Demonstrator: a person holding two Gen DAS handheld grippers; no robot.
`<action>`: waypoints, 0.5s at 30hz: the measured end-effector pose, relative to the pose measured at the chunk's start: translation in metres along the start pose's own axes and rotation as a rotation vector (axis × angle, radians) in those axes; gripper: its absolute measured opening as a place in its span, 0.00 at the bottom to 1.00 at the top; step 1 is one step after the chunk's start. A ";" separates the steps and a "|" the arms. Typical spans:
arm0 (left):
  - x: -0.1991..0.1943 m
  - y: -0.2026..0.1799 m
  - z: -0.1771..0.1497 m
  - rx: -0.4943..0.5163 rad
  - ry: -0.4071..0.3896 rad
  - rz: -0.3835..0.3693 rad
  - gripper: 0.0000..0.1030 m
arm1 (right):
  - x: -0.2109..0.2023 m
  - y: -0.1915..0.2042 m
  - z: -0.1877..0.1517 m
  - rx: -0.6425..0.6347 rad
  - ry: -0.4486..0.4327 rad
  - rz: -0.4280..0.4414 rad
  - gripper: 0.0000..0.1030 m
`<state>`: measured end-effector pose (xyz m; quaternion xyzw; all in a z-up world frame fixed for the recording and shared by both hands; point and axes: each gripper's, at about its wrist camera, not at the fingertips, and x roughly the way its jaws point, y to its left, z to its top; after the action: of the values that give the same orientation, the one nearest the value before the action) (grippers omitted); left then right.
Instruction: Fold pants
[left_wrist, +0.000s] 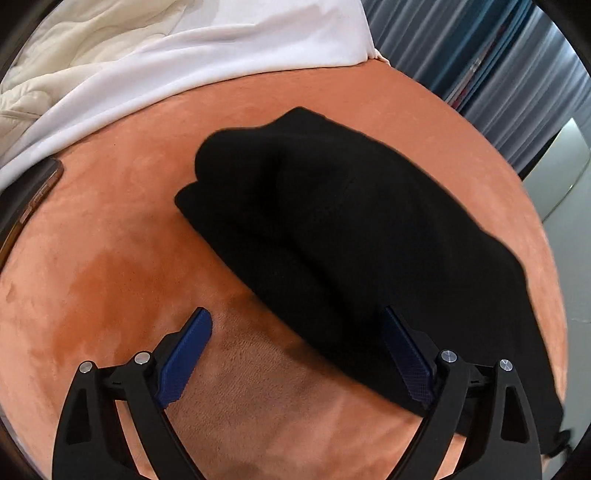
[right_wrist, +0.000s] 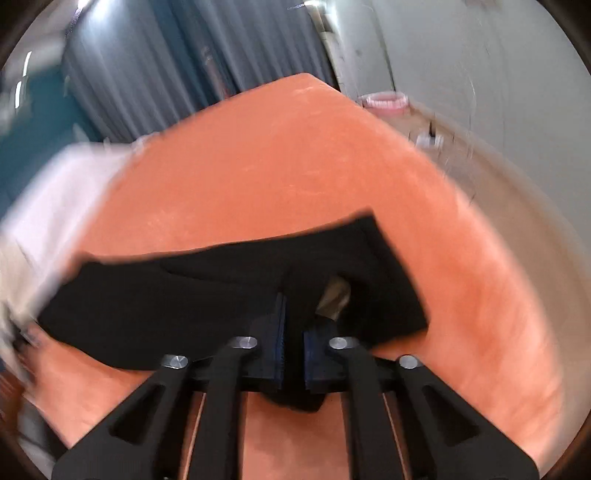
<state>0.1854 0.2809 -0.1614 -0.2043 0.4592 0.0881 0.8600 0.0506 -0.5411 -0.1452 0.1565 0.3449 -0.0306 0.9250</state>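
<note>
Left wrist view: the left gripper is spread wide with nothing in it, hovering over the orange bedspread. The black pants lie bunched just ahead and to the right, long axis running diagonally from upper left down to lower right, near edge reaching the right-hand finger. A phone sits far left by the white sheet. Right wrist view, pretty blurry: the right gripper is pinched tight on a fold of the pants, which stretch sideways across the frame. Looks like the right 1 is leading this fold, left free to pin.
</note>
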 end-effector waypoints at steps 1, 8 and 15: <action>0.000 -0.003 -0.001 0.020 -0.006 0.016 0.87 | -0.017 0.011 0.015 -0.055 -0.084 0.009 0.06; 0.001 -0.015 -0.013 0.090 -0.045 0.068 0.87 | -0.005 0.004 -0.005 -0.458 -0.066 -0.338 0.38; 0.002 -0.011 -0.020 0.091 -0.094 0.080 0.89 | -0.026 -0.067 -0.049 0.036 -0.006 -0.114 0.39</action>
<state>0.1748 0.2622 -0.1704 -0.1423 0.4299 0.1110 0.8847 -0.0114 -0.5907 -0.1812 0.1531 0.3498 -0.0902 0.9198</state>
